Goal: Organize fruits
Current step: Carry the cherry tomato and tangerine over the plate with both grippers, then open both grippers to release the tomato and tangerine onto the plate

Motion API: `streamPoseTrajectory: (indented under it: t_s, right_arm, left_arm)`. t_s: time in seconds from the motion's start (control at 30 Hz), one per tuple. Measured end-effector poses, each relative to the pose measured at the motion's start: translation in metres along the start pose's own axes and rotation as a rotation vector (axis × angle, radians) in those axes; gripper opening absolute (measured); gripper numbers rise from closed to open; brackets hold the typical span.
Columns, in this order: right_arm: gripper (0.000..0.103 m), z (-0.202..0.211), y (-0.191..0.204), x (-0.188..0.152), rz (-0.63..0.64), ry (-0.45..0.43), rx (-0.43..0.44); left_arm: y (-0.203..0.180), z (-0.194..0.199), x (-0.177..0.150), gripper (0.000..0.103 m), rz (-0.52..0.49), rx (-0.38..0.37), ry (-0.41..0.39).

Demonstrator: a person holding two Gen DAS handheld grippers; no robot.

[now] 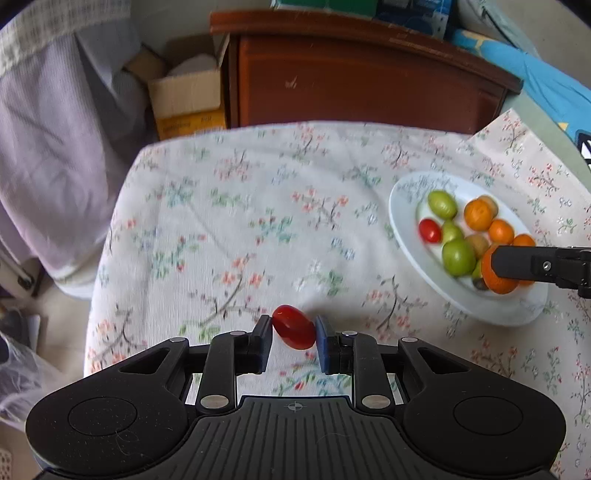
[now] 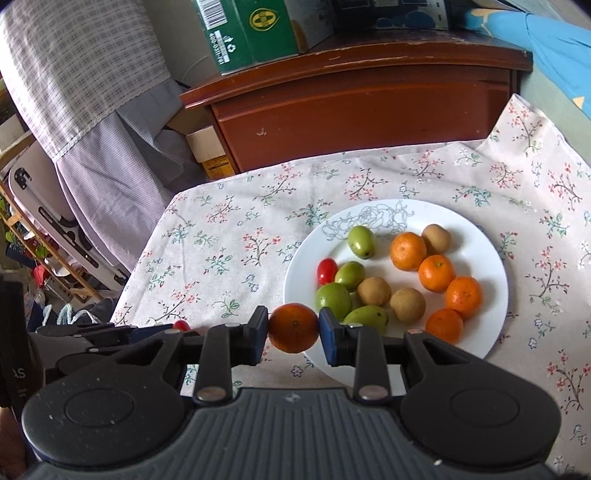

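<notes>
My left gripper (image 1: 294, 330) is shut on a red cherry tomato (image 1: 294, 326) just above the flowered tablecloth (image 1: 240, 221). My right gripper (image 2: 293, 328) is shut on a small orange (image 2: 293, 327) at the near left rim of the white plate (image 2: 491, 254). In the left wrist view that orange (image 1: 496, 278) shows at the plate's near right side, with a black finger (image 1: 532, 264) across it. The plate (image 1: 406, 240) holds several oranges, green fruits, brown fruits and one red cherry tomato (image 2: 327, 270). The left gripper's tomato (image 2: 181, 325) peeks out at left in the right wrist view.
A brown wooden cabinet (image 2: 362, 110) stands past the table's far edge, with a green carton (image 2: 251, 29) on top. An open cardboard box (image 1: 184, 96) sits on the floor to its left. Checked cloth (image 2: 74, 74) hangs at far left. Blue fabric (image 1: 546, 85) lies at the right.
</notes>
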State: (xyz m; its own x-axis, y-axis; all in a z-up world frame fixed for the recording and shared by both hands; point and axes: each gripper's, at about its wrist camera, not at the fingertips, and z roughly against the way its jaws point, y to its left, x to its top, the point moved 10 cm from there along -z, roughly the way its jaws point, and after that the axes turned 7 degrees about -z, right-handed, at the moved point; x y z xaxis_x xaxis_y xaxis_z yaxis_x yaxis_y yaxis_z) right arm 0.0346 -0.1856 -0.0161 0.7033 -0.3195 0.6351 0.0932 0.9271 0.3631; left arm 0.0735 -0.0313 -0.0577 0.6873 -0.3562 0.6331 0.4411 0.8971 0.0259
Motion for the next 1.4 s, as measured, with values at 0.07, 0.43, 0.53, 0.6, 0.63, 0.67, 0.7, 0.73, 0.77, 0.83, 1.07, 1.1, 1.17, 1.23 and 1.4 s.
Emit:
streamPoseTrajectory:
  t_s: [0.07, 0.43, 0.53, 0.6, 0.63, 0.67, 0.7, 0.73, 0.77, 0.83, 1.07, 1.1, 1.17, 1.23, 1.4]
  right_arm:
    - [0.030, 0.006, -0.006, 0.006, -0.012, -0.019, -0.003]
    - [0.030, 0.043, -0.056, 0.050, -0.148, -0.152, -0.038]
    - [0.030, 0.041, -0.066, 0.053, -0.186, -0.155, -0.040]
    - [0.030, 0.037, -0.069, 0.052, -0.204, -0.145, -0.042]
    - [0.030, 0.035, -0.070, 0.051, -0.207, -0.141, -0.045]
    - [0.030, 0.033, -0.070, 0.051, -0.207, -0.140, -0.048]
    - [0.030, 0.032, -0.071, 0.050, -0.210, -0.139, -0.048]
    - [0.030, 0.030, -0.072, 0.050, -0.216, -0.136, -0.045]
    - [0.030, 0.028, -0.073, 0.049, -0.228, -0.130, -0.041]
    - [0.030, 0.022, -0.075, 0.047, -0.251, -0.118, -0.036]
    - [0.030, 0.004, -0.080, 0.038, -0.271, -0.084, -0.063]
    - [0.030, 0.003, -0.080, 0.037, -0.277, -0.081, -0.066]
    - [0.030, 0.000, -0.081, 0.035, -0.290, -0.073, -0.069]
    - [0.030, -0.001, -0.081, 0.034, -0.301, -0.069, -0.064]
    - [0.031, -0.005, -0.083, 0.035, -0.329, -0.074, -0.069]
  left_arm:
    - [-0.006, 0.005, 0.010, 0.023, -0.013, -0.007, -0.031]
    - [-0.050, 0.012, 0.059, 0.023, -0.012, -0.110, -0.124]
    - [-0.063, 0.008, 0.067, 0.023, -0.018, -0.141, -0.131]
    - [-0.070, 0.004, 0.072, 0.023, -0.019, -0.162, -0.133]
    - [-0.073, 0.002, 0.073, 0.023, -0.013, -0.176, -0.135]
    - [-0.075, -0.001, 0.075, 0.023, -0.006, -0.189, -0.135]
    - [-0.077, -0.003, 0.076, 0.023, 0.003, -0.197, -0.133]
    - [-0.078, -0.007, 0.077, 0.023, 0.011, -0.201, -0.130]
    - [-0.078, -0.010, 0.078, 0.023, 0.018, -0.205, -0.128]
    - [-0.079, -0.016, 0.078, 0.023, 0.035, -0.214, -0.127]
    - [-0.078, -0.026, 0.072, 0.023, 0.062, -0.239, -0.124]
    - [-0.077, -0.026, 0.070, 0.023, 0.065, -0.245, -0.124]
    - [-0.076, -0.027, 0.067, 0.023, 0.068, -0.255, -0.126]
    - [-0.074, -0.028, 0.064, 0.023, 0.081, -0.266, -0.126]
    - [-0.080, -0.030, 0.069, 0.023, 0.130, -0.310, -0.132]
